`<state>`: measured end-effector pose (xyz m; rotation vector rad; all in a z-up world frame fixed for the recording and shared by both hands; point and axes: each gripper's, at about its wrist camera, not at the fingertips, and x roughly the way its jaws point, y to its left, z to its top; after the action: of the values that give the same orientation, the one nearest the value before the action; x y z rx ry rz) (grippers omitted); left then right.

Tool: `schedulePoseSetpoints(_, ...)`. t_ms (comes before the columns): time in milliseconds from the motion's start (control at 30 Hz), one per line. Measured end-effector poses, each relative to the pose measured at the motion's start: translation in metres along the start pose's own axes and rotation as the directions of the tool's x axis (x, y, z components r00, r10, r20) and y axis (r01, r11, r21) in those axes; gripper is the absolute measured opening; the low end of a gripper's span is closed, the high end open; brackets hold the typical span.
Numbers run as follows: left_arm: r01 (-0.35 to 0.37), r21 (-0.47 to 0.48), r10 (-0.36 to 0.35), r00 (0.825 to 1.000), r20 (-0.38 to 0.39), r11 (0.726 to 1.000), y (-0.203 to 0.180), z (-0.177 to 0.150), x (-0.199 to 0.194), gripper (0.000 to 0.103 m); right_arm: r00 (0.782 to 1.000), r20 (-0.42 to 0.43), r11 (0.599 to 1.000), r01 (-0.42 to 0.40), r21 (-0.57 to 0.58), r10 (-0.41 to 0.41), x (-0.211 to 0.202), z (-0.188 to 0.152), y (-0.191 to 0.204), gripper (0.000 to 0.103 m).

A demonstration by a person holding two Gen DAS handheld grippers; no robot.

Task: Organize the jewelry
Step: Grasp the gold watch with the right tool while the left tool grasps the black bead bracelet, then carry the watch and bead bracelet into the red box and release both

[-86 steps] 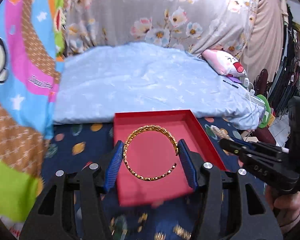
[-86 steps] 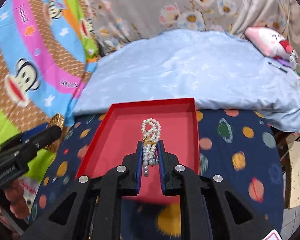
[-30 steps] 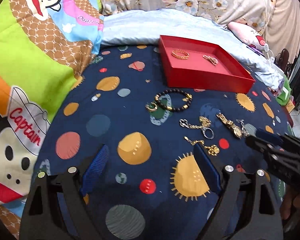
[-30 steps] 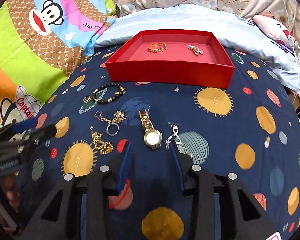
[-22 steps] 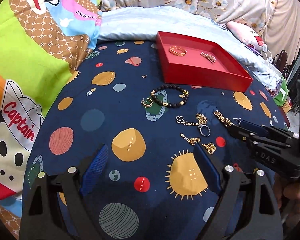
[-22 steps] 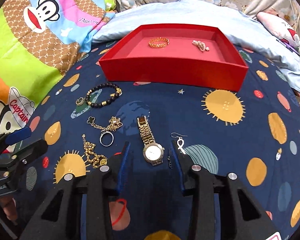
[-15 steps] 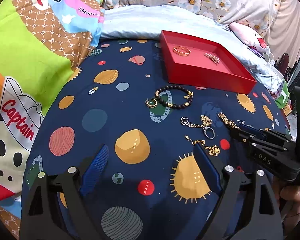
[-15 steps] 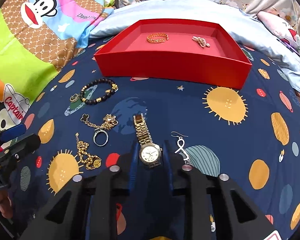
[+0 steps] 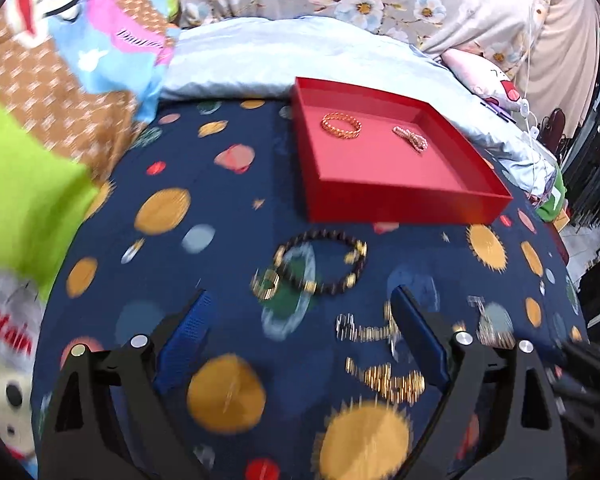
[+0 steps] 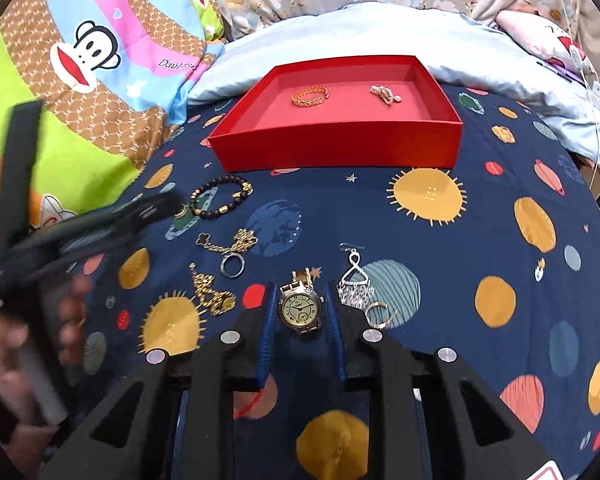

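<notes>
Start at your left: the left gripper (image 9: 300, 320) hangs with its jaws spread wide and nothing between the pads, the blue fingers (image 9: 188, 324) framing bare space above the planet-print bedspread (image 9: 228, 184). The view from that wrist is smeared, so I can only say the beaded bracelet (image 9: 323, 262) and the small gold ring (image 9: 266, 282) touching it lie ahead of the fingertips, not yet between them. Centre the bracelet between the pads before you come down, and take it across its width so the beads don't roll out.

Moving right, a gold chain with a silver ring (image 10: 230, 254) and a crumpled gold chain (image 10: 212, 294) lie loose on the cloth. Leave them alone for now; they sit near the right gripper's left finger and could snag.

Your right gripper (image 10: 300, 316) has just been closing, and its jaws now stand narrow with the gold wristwatch (image 10: 300, 310) between them, the blue pads on either side of the case and apparently pressing on it. The strap runs away from you over the cloth. Lift straight up and slowly, so the trailing strap clears the silver drop earring (image 10: 353, 278) and the thin ring (image 10: 377, 314) just beside your right finger.

The red tray (image 10: 339, 148) sits farther back, already holding a gold bangle (image 10: 309, 96) and a pearl strand (image 10: 385, 94). Set the watch down in the bare front part of the tray, apart from both.
</notes>
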<state>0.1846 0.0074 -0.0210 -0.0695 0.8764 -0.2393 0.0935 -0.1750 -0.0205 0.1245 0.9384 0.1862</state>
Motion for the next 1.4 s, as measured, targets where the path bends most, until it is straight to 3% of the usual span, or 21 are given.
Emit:
schedulePoseSetpoints(133, -0.026, 0.041, 0.026, 1.000, 0.009, 0.999, -0.007, 0.016, 0.027, 0.084, 1.000, -0.002, 1.000, -0.023, 0.013, 0.023, -0.004, -0.003, 0.001, 0.022)
schedulePoseSetpoints(200, -0.028, 0.042, 0.028, 1.000, -0.005, 0.999, -0.006, 0.020, 0.038, 0.069, 1.000, -0.002, 0.999, -0.029, 0.017, 0.030, -0.005, -0.003, 0.000, 0.022)
schedulePoseSetpoints(333, 0.011, 0.022, -0.010, 0.999, -0.051, 1.000, -0.002, 0.021, 0.057, 0.052, 0.999, 0.001, 0.999, -0.043, 0.034, 0.043, -0.005, 0.000, -0.003, 0.022)
schedulePoseSetpoints(467, -0.011, 0.061, 0.013, 0.999, -0.033, 0.998, -0.007, 0.017, 0.058, 0.035, 0.999, 0.001, 0.999, -0.044, 0.032, 0.044, -0.003, 0.003, -0.004, 0.022)
schedulePoseSetpoints(567, 0.014, 0.064, -0.012, 0.999, -0.040, 0.998, -0.008, 0.016, 0.057, 0.008, 0.999, -0.004, 0.998, -0.047, 0.033, 0.047, 0.000, 0.003, -0.004, 0.022)
schedulePoseSetpoints(800, 0.080, 0.070, -0.078, 0.996, -0.034, 0.994, -0.020, 0.009, 0.036, 0.007, 0.999, 0.004, 0.999, -0.041, 0.036, 0.041, -0.006, 0.001, -0.004, 0.022)
schedulePoseSetpoints(1133, 0.181, 0.102, -0.184, 0.982, 0.030, 0.978, -0.045, 0.004, -0.033, 0.007, 0.998, 0.056, 0.998, -0.045, 0.037, 0.042, -0.035, 0.007, -0.004, 0.022)
schedulePoseSetpoints(1400, 0.229, 0.157, -0.248, 0.961, 0.119, 0.961, -0.063, 0.042, -0.081, 0.007, 0.987, 0.156, 1.000, -0.025, -0.001, 0.025, -0.068, 0.052, -0.015, 0.022)
